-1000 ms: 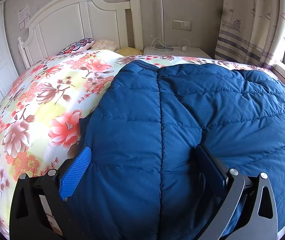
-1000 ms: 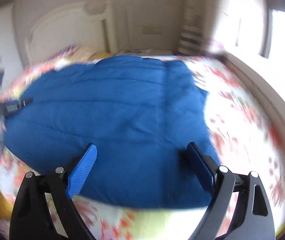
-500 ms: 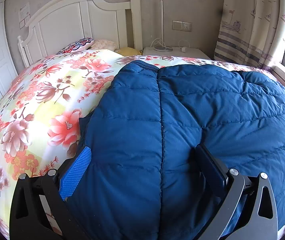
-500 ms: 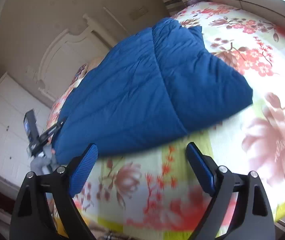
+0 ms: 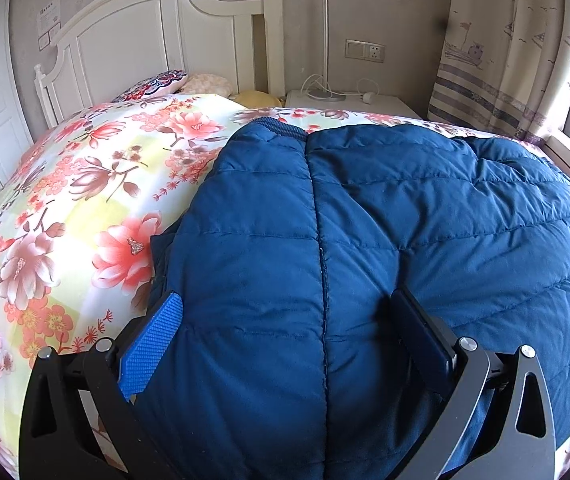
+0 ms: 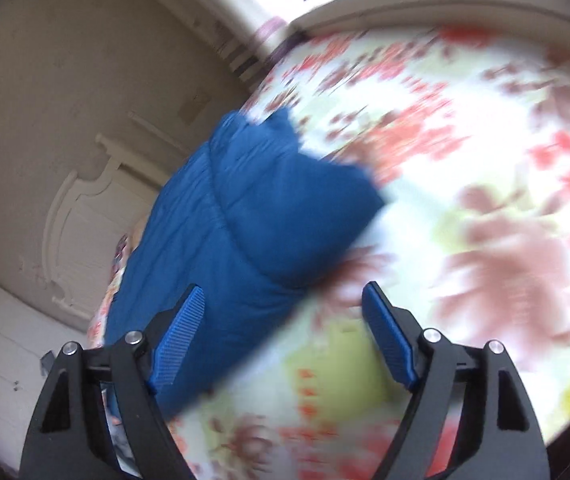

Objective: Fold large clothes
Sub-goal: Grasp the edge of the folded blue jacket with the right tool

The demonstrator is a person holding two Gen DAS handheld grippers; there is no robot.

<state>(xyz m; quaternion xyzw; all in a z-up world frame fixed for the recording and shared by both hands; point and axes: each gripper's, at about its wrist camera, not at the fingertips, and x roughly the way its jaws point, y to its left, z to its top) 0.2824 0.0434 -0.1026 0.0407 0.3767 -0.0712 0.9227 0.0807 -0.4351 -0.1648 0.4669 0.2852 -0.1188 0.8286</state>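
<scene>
Left claw [image 5: 285, 340] straddles jacket [image 5: 365, 240], collar toward headboard [image 5: 145, 28].

bare floral bedspread [image 6: 465, 160] beside blue jacket [image 6: 245, 220]; headboard [image 5: 157, 36] blocks far end.

No legible text; only an unreadable paper notice [image 5: 49, 20] on the wall

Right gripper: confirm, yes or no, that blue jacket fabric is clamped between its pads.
No: the right gripper has bare floral bedspread between its pads, and the blue jacket lies beyond.
</scene>
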